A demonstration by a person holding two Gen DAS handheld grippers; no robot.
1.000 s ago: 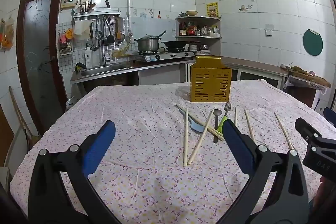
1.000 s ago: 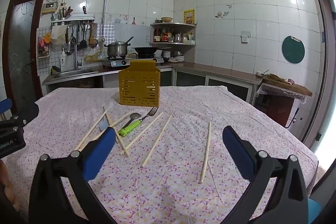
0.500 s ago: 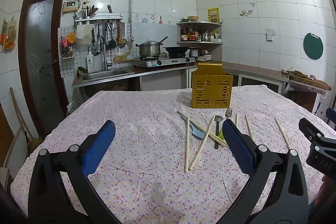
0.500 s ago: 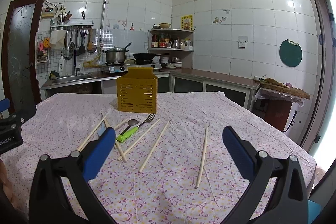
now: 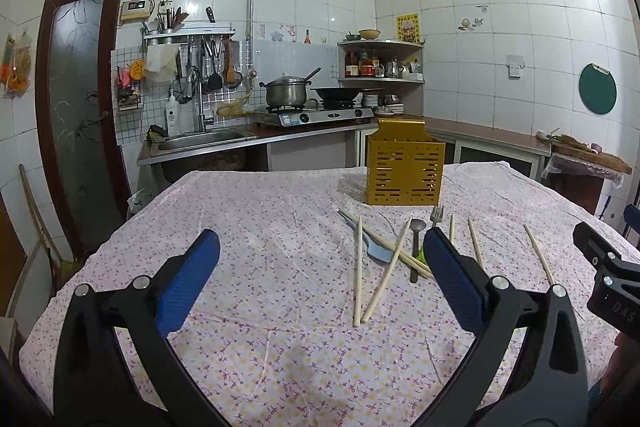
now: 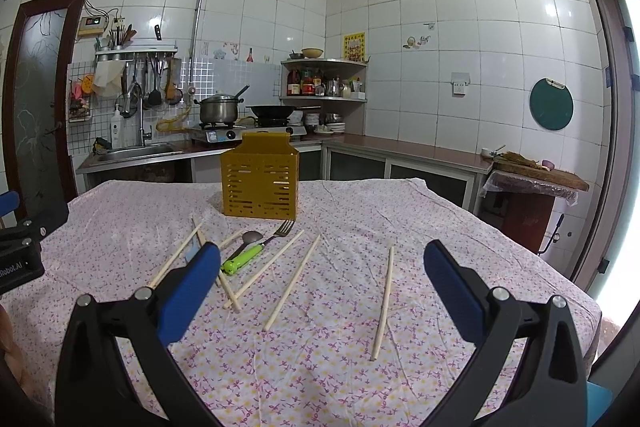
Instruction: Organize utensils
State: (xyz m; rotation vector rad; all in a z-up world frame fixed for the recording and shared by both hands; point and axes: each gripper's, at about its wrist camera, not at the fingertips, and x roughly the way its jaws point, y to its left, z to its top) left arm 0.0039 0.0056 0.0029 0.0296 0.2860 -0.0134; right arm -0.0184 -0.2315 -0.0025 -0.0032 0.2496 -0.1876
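A yellow slotted utensil holder stands upright on the floral tablecloth. In front of it lie several wooden chopsticks, a green-handled fork, a dark spoon and a blue spatula. My left gripper is open and empty, held above the table short of the utensils. My right gripper is open and empty, also above the table, with chopsticks lying between its fingers in view.
The table is covered by a pink floral cloth and drops off at the right edge. Behind it are a sink, a stove with a pot and a corner shelf. A door is at left.
Both views have tilted up a little, so the utensils and holder sit slightly lower in frame. Both grippers stay open; nothing on the table has moved.
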